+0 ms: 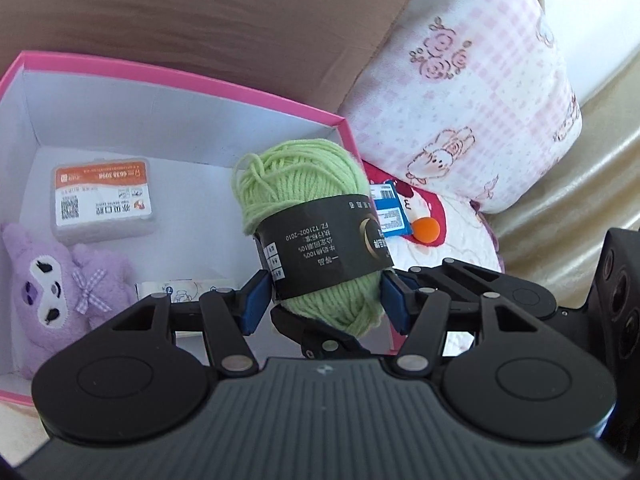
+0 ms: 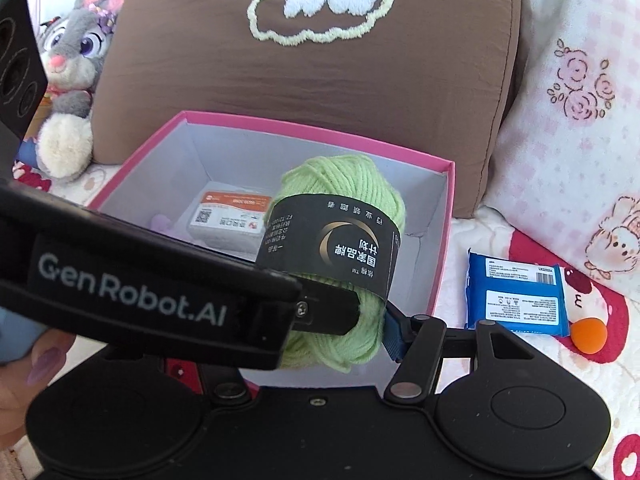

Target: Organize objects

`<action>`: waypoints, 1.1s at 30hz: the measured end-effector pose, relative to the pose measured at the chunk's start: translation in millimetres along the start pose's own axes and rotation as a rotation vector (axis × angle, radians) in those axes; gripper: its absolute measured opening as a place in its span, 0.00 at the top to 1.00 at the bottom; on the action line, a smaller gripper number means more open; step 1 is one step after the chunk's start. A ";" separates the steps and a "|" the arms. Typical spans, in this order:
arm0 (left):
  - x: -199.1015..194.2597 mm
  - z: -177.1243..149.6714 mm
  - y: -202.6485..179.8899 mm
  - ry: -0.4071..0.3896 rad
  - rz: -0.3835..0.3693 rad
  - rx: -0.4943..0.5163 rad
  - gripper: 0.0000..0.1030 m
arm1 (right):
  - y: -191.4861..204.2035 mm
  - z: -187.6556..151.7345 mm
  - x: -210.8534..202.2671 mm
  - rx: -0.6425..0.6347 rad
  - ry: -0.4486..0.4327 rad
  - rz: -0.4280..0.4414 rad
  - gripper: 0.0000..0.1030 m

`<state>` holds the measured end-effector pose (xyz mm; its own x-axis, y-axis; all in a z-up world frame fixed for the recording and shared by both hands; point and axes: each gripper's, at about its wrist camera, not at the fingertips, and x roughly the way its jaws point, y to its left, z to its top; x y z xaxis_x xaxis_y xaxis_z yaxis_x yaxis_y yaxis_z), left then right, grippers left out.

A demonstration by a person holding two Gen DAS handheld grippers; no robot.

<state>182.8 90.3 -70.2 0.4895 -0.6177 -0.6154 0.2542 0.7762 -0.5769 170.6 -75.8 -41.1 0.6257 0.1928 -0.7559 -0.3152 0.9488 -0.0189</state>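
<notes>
Both grippers — left gripper (image 1: 320, 300) and right gripper (image 2: 372, 320) — clamp half-closed on the soft, light green yarn ball with a black paper band (image 1: 308, 220) above the pink-rimmed cardboard box (image 1: 180, 74) — squashy, best gripped across its banded middle.

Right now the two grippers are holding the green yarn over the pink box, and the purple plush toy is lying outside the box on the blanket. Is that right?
Not quite. The purple plush toy lies inside the pink box, as the left wrist view shows. The left gripper and right gripper do hold the green yarn over it.
</notes>
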 end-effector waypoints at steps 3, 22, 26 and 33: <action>3.6 -0.4 13.6 -0.001 -0.030 -0.042 0.44 | 2.2 0.6 6.4 -0.014 0.007 -0.012 0.37; 25.3 -1.5 31.9 -0.010 -0.031 -0.081 0.48 | 12.6 2.4 36.6 -0.108 0.069 -0.120 0.36; 28.2 -2.6 39.3 -0.004 -0.056 -0.117 0.48 | 6.1 2.1 36.2 -0.102 0.069 -0.080 0.35; 31.5 -2.6 52.6 0.029 -0.093 -0.180 0.48 | -2.7 2.1 33.6 -0.116 0.059 -0.003 0.33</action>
<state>209.4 111.4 -121.3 0.4464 -0.6908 -0.5687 0.1430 0.6825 -0.7168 194.0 -71.3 -65.1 0.5845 0.1713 -0.7931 -0.3956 0.9136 -0.0942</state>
